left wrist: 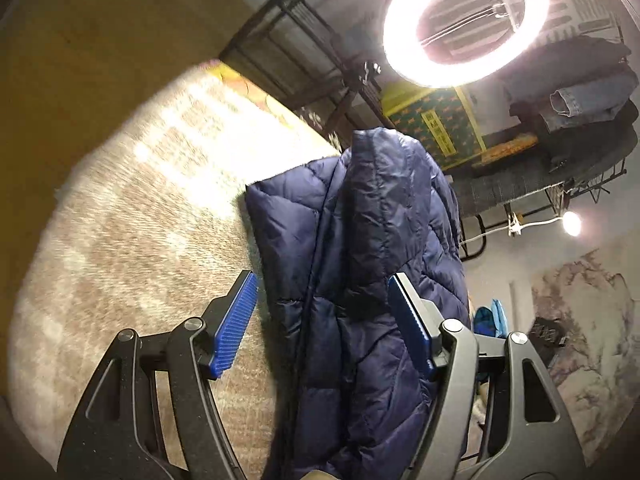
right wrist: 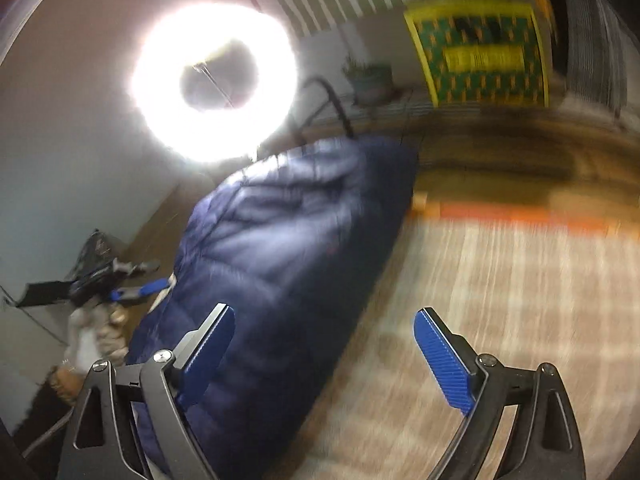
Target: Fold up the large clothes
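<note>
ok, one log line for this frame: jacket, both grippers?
jacket: navy puffer jacket folded on beige rug | left gripper: open, nothing gripped | right gripper: open, nothing gripped

You are holding your left gripper (left wrist: 322,286) tilted downward with its 2 jaws standing apart, and its blue ribbed pads (left wrist: 236,326) are pressing on nothing. You are holding your right gripper (right wrist: 324,322) angled downward too, its 2 jaws spread wide, with the blue pads (right wrist: 442,362) facing each other across an open gap and gripping nothing. In the right wrist view, your left gripper is showing small at the left edge, too blurred to read.
</note>
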### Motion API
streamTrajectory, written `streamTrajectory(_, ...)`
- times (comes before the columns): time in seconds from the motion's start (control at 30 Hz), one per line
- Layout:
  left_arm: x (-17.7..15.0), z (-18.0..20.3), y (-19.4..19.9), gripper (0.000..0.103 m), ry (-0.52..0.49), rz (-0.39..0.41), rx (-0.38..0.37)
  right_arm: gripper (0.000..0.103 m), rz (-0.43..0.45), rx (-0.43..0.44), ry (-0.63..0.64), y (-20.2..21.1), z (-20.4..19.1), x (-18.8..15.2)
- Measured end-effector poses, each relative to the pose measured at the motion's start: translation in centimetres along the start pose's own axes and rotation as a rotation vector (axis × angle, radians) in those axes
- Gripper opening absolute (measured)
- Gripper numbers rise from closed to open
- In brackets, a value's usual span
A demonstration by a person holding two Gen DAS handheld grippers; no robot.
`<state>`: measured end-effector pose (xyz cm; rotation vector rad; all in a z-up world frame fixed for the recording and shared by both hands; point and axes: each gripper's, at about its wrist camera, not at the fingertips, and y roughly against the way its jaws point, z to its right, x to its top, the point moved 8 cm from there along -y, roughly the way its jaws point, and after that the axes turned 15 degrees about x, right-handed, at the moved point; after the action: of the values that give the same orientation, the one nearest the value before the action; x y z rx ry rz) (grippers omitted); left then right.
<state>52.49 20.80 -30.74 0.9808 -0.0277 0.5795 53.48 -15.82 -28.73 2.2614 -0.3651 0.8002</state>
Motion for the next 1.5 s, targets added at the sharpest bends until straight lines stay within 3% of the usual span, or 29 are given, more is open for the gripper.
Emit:
streamTrajectory(0.2,0.9,-0.9,-1.6,0.07,0.072,-0.019,-0.056,0.093,-0.005,0.128,-0.161,-1.8,2.0,-2.1)
streamTrajectory(0.67,1.1,1.3,-2.7,0.07,0.041,-0.052,-0.134,0.088,0.022,0.255,-0.242,-5.2,2.4,-1.1)
streamTrajectory(1.07,1.5,3.6,-3.8,0.07,-0.014,-0.072,-0.072,0.082,-0.022,0.231,-0.206,-7.5,1.4,-1.4)
streamTrajectory(1.2,1.2,5.1,-4.1,0.07,-0.093,-0.038,0.02,0.073,-0.025,0.193,-0.216,-7.9,1.7,-1.5)
streamTrajectory(1.27,1.2,5.3,-4.3,0.065,-0.107,-0.023,0.056,0.067,-0.03,0.179,-0.219,-8.3,1.7,-1.6)
streamTrajectory(1.33,1.3,5.3,-4.4,0.048,-0.095,-0.017,0.061,0.058,-0.029,0.168,-0.216,-8.4,1.6,-1.5)
streamTrajectory(1.5,0.9,7.0,-3.1,0.024,-0.176,0.054,0.108,0.037,-0.035,0.116,-0.155,-8.5,0.2,-1.1)
